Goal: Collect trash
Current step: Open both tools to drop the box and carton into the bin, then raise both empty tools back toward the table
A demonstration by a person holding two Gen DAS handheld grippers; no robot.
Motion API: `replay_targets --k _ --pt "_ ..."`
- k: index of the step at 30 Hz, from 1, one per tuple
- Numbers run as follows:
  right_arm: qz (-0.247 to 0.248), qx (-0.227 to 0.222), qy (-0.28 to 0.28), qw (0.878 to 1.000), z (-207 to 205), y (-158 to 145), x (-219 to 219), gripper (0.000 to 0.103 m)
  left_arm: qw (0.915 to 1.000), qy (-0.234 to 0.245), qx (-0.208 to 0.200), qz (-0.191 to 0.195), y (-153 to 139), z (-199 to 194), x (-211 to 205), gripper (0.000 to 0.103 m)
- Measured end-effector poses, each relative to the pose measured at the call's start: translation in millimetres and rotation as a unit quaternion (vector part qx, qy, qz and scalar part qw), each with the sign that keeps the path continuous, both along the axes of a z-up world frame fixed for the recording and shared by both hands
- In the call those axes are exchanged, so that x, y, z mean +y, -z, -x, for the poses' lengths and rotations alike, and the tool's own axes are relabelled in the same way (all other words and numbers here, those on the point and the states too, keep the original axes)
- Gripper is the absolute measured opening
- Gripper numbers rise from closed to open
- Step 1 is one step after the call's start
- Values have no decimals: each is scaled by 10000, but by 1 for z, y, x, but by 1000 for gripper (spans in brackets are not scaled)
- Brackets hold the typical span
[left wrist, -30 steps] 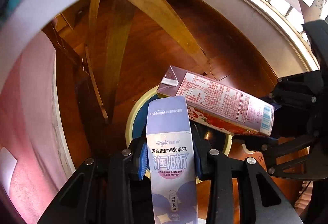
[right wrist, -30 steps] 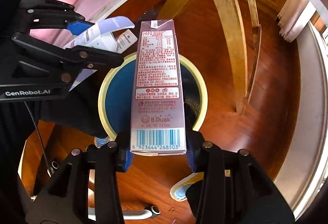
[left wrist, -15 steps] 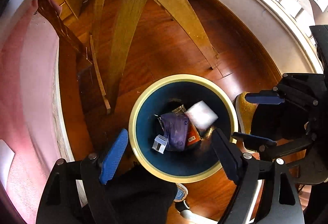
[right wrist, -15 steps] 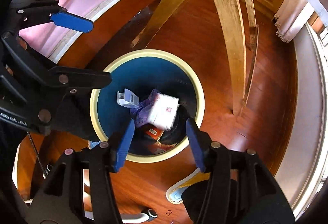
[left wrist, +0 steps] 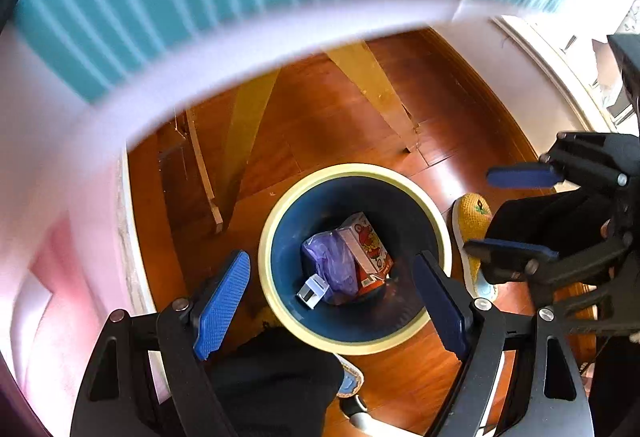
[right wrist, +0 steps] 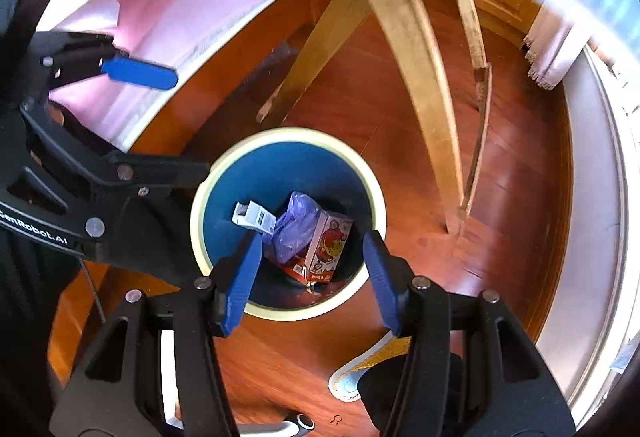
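Both cartons dropped — now in bin (left wrist: 280,221) | 2 cartons, 1 purple bag | left tongs (left wrist: 332,293), right tongs (right wrist: 316,273) — wide, empty

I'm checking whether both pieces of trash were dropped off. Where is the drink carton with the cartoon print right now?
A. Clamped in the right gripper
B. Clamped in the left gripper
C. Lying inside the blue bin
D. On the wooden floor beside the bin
C: the drink carton lies inside the blue bin beside a purple bag, and both grippers' jaws stand empty above it.
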State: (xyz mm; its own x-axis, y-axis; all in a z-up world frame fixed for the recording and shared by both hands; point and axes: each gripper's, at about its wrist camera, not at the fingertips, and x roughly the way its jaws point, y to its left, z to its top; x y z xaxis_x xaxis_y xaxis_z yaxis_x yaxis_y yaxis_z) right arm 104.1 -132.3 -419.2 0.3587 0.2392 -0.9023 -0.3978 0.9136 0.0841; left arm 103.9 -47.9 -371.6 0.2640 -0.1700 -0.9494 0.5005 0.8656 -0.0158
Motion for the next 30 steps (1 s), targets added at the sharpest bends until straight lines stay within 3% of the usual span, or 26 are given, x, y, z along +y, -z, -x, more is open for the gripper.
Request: replay_targets --k 9,17,24,30 --pt "-232 -356 -155 9990 26 -77 -11 50 9994 -16 -99 331 -70 30 20 85" --pt "-640 -819 -308 9941 57 -160 -13 50 9944 -149 -239 1020 -155 64 38 85" --pt "-901 -1361 -516 9852 72 -241 -18 51 9899 80 -1084 915 -242 81 38 85" --pt "-1027 -1920 -482 9748 65 -317 -27 51 9852 -112 -1431 938 -301 62 44 85"
